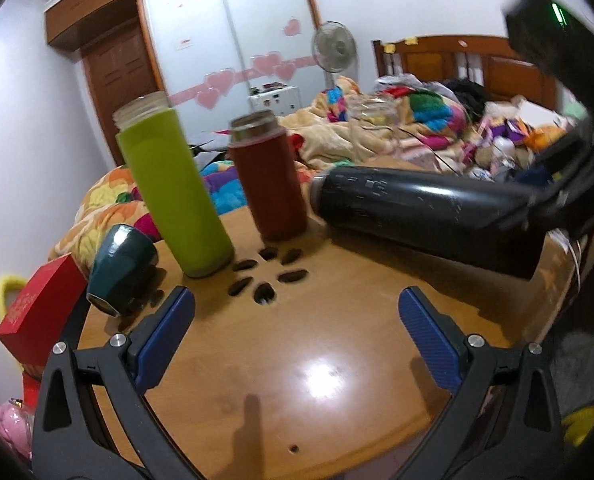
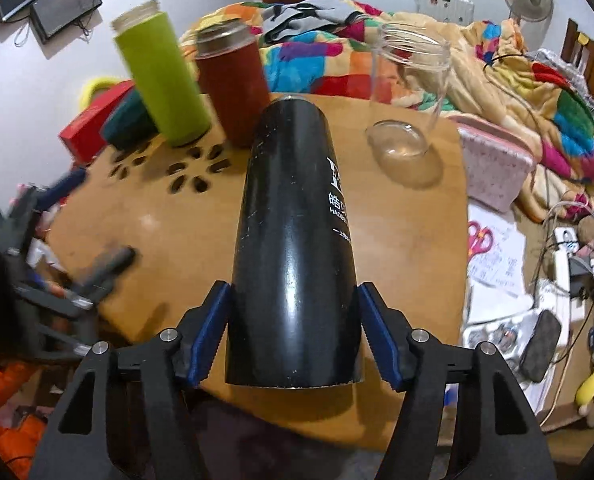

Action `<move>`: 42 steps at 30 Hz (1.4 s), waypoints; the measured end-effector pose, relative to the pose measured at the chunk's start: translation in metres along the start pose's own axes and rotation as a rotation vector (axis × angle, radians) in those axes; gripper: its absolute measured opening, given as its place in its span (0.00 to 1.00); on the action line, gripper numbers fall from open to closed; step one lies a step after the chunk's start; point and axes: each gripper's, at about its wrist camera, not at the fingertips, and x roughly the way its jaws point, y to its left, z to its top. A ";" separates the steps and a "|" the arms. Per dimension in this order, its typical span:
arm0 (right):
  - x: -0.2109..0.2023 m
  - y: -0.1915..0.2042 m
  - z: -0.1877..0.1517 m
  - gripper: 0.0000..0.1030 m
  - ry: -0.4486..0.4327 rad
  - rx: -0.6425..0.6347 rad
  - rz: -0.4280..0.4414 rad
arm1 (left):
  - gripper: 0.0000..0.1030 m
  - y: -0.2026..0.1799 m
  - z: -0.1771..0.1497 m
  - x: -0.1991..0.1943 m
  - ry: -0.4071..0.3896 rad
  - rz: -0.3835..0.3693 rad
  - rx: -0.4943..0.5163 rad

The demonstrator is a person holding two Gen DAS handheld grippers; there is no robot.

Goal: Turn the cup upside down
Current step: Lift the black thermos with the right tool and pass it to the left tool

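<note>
My right gripper [image 2: 293,336] is shut on a tall black cup [image 2: 293,240] near its base and holds it tipped on its side above the round wooden table [image 2: 169,248], mouth pointing away. The black cup also shows in the left wrist view [image 1: 421,216], lying across the right side, with the right gripper [image 1: 557,200] at its base end. My left gripper [image 1: 297,320] is open and empty, low over the table's near part. It shows blurred at the left edge of the right wrist view [image 2: 77,232].
A green cup [image 1: 173,192], a red-brown cup [image 1: 269,184] and a tilted dark teal cup [image 1: 121,268] stand at the table's far left. A clear plastic jar [image 2: 409,92] stands far right. A red box [image 1: 37,320] lies off the left edge. Slots pierce the table [image 1: 265,272].
</note>
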 end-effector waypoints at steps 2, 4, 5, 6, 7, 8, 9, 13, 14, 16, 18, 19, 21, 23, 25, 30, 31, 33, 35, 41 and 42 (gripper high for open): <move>-0.006 0.007 -0.003 0.59 0.019 -0.005 0.035 | 1.00 -0.007 -0.004 -0.003 -0.001 -0.019 0.019; -0.011 0.018 -0.007 0.59 0.040 -0.028 0.059 | 1.00 -0.015 -0.007 -0.005 -0.006 -0.032 0.039; -0.012 0.024 -0.008 0.59 0.051 -0.041 0.066 | 1.00 -0.018 -0.008 -0.006 -0.010 -0.036 0.048; -0.015 0.030 -0.010 0.59 0.063 -0.060 0.073 | 1.00 -0.022 -0.009 -0.007 -0.014 -0.042 0.060; -0.017 0.034 -0.011 0.59 0.070 -0.077 0.078 | 1.00 -0.025 -0.010 -0.007 -0.016 -0.045 0.067; -0.019 0.040 -0.013 0.59 0.077 -0.097 0.084 | 1.00 -0.028 -0.011 -0.008 -0.019 -0.048 0.073; -0.021 0.046 -0.014 0.59 0.085 -0.123 0.086 | 1.00 -0.031 -0.013 -0.008 -0.019 -0.051 0.082; -0.026 0.062 -0.011 0.59 0.106 -0.213 0.088 | 1.00 -0.037 -0.018 -0.011 -0.045 -0.039 0.097; -0.027 0.065 -0.009 0.59 0.114 -0.235 0.099 | 1.00 -0.038 -0.018 -0.011 -0.052 -0.034 0.102; -0.028 0.073 -0.006 0.59 0.134 -0.295 0.115 | 1.00 -0.037 -0.018 -0.012 -0.067 -0.031 0.099; -0.031 0.084 -0.005 0.59 0.151 -0.367 0.128 | 1.00 -0.038 -0.018 -0.015 -0.091 -0.011 0.103; -0.032 0.087 -0.005 0.59 0.155 -0.397 0.126 | 1.00 -0.038 -0.018 -0.017 -0.102 -0.007 0.106; -0.036 0.095 -0.006 0.60 0.168 -0.459 0.121 | 1.00 -0.038 -0.018 -0.020 -0.118 -0.006 0.107; -0.039 0.099 -0.006 0.61 0.170 -0.502 0.127 | 1.00 -0.040 -0.016 -0.022 -0.130 -0.009 0.123; -0.045 0.105 -0.006 0.62 0.173 -0.538 0.146 | 1.00 -0.040 -0.015 -0.024 -0.148 -0.022 0.122; -0.060 0.111 -0.010 0.63 0.133 -0.595 0.121 | 0.95 -0.043 -0.010 -0.032 -0.174 -0.041 0.130; -0.063 0.111 -0.010 0.63 0.125 -0.595 0.117 | 0.91 -0.045 -0.011 -0.034 -0.184 -0.032 0.140; -0.073 0.107 -0.010 0.62 0.102 -0.578 0.120 | 0.88 -0.048 -0.011 -0.037 -0.199 -0.015 0.158; -0.085 0.102 -0.010 0.63 0.072 -0.553 0.133 | 0.87 -0.047 -0.010 -0.037 -0.195 -0.017 0.157; -0.114 0.093 -0.014 0.63 -0.039 -0.500 0.079 | 0.77 -0.046 -0.004 -0.043 -0.216 -0.004 0.160; -0.117 0.091 -0.014 0.63 -0.058 -0.491 0.072 | 0.75 -0.045 -0.003 -0.046 -0.224 -0.002 0.150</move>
